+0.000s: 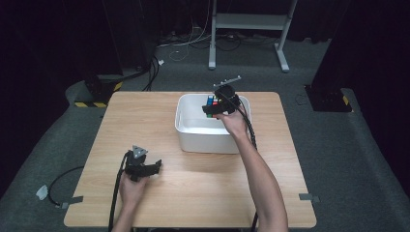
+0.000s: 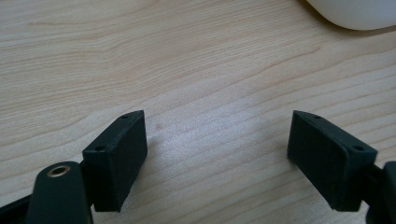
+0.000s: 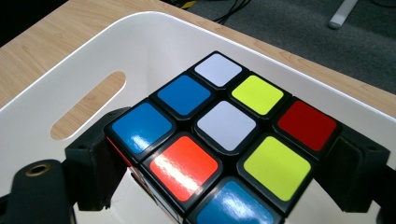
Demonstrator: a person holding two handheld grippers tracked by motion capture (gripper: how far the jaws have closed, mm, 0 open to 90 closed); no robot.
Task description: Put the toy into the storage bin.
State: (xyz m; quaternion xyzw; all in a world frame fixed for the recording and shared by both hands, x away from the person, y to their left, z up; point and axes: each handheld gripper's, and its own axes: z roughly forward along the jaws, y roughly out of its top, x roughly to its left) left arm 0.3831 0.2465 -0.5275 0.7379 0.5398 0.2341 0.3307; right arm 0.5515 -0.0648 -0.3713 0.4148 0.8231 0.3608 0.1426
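A scrambled puzzle cube (image 3: 224,135) with blue, white, yellow, red and orange stickers sits between the jaws of my right gripper (image 3: 224,177), which is shut on it. In the high view the cube (image 1: 211,102) and the right gripper (image 1: 218,107) hang over the far part of the white bin (image 1: 208,137). The left gripper (image 1: 155,166) rests low over the near left of the wooden table (image 1: 145,116). Its jaws stand wide apart in the left gripper view (image 2: 217,156), with bare wood between them.
The bin's wall has an oval handle slot (image 3: 88,105). A rounded corner of the bin (image 2: 355,11) lies ahead of the left gripper. Cables trail off the table's near edge. Beyond the table stand a white frame (image 1: 249,29) and dark equipment on grey carpet.
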